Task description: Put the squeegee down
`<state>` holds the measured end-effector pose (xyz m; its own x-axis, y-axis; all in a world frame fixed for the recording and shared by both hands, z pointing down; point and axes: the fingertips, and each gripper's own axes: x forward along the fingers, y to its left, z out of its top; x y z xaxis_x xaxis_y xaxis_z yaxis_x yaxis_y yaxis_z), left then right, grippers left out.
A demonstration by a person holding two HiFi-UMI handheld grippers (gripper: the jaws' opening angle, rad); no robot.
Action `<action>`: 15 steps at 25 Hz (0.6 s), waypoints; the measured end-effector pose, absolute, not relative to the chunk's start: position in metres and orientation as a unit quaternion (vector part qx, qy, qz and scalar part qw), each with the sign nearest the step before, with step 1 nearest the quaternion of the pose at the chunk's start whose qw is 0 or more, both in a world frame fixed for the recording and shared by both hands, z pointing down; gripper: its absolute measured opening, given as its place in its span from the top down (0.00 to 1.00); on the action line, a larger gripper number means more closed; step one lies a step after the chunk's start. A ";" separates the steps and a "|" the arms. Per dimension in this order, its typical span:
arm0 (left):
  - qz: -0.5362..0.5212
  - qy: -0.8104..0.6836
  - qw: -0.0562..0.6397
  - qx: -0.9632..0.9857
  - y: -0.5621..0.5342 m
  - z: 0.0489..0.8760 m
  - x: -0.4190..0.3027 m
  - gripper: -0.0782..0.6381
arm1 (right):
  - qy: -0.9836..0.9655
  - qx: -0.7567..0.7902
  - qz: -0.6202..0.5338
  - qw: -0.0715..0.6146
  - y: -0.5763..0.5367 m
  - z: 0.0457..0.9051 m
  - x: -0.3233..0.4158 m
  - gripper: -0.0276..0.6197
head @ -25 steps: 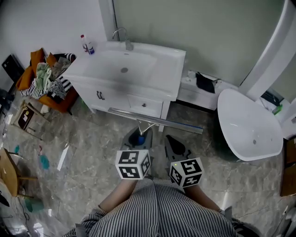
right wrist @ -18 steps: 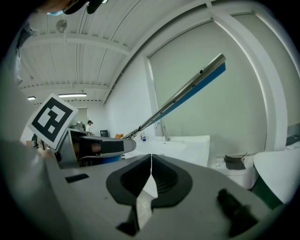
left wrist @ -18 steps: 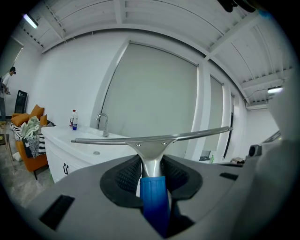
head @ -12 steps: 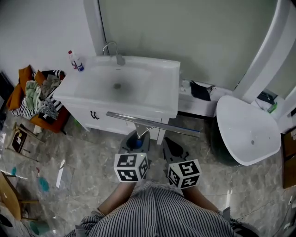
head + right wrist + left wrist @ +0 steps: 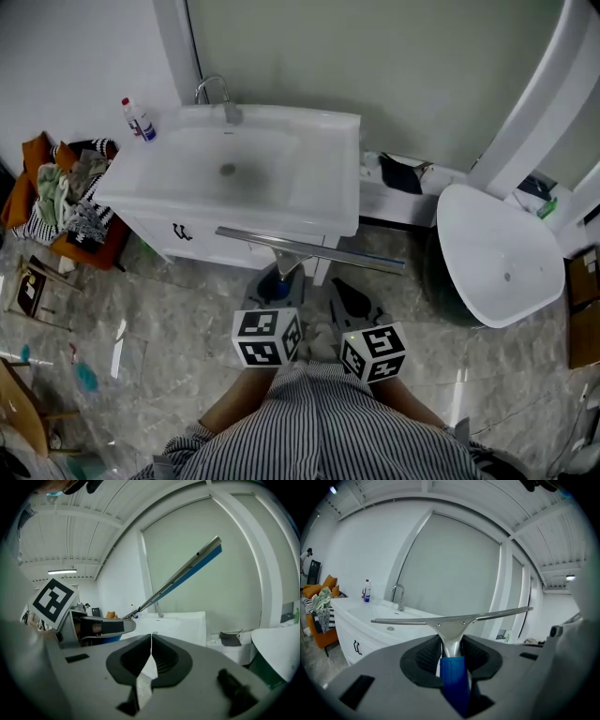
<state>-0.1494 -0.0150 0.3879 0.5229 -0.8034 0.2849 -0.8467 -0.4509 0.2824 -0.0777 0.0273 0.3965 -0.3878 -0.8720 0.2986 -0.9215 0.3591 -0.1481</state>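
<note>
A squeegee with a blue handle (image 5: 452, 674) and a long metal blade (image 5: 309, 249) is held in my left gripper (image 5: 275, 286), whose jaws are shut on the handle. The blade (image 5: 450, 619) lies crosswise in front of the white washbasin cabinet (image 5: 234, 173), near its front edge. In the right gripper view the blade (image 5: 180, 579) runs up to the right. My right gripper (image 5: 349, 298) is beside the left one, shut and empty, its pads (image 5: 151, 654) meeting.
A tap (image 5: 217, 94) and a spray bottle (image 5: 137, 118) stand on the basin. Left is an orange chair with clothes (image 5: 58, 197). Right is a white bathtub (image 5: 497, 253). Grey marble floor (image 5: 178, 328) lies below.
Both grippers have moved toward the washbasin with the squeegee. The basin and tub now lie nearer in the head view. The grip is unchanged.
</note>
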 end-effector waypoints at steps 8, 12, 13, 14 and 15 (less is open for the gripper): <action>0.056 -0.497 0.198 0.843 -0.043 0.394 -0.146 0.72 | -0.823 0.541 0.150 0.088 0.002 0.404 -0.070 0.93; 0.057 -0.505 0.196 0.839 -0.061 0.398 -0.140 0.72 | -0.822 0.541 0.155 0.085 -0.016 0.409 -0.061 0.93; 0.059 -0.506 0.195 0.838 -0.065 0.399 -0.139 0.72 | -0.822 0.541 0.157 0.084 -0.020 0.411 -0.059 0.93; 0.060 -0.507 0.195 0.837 -0.069 0.400 -0.137 0.72 | -0.822 0.541 0.159 0.084 -0.025 0.412 -0.057 0.93; 0.061 -0.509 0.194 0.836 -0.074 0.401 -0.136 0.72 | -0.823 0.539 0.159 0.083 -0.031 0.413 -0.056 0.93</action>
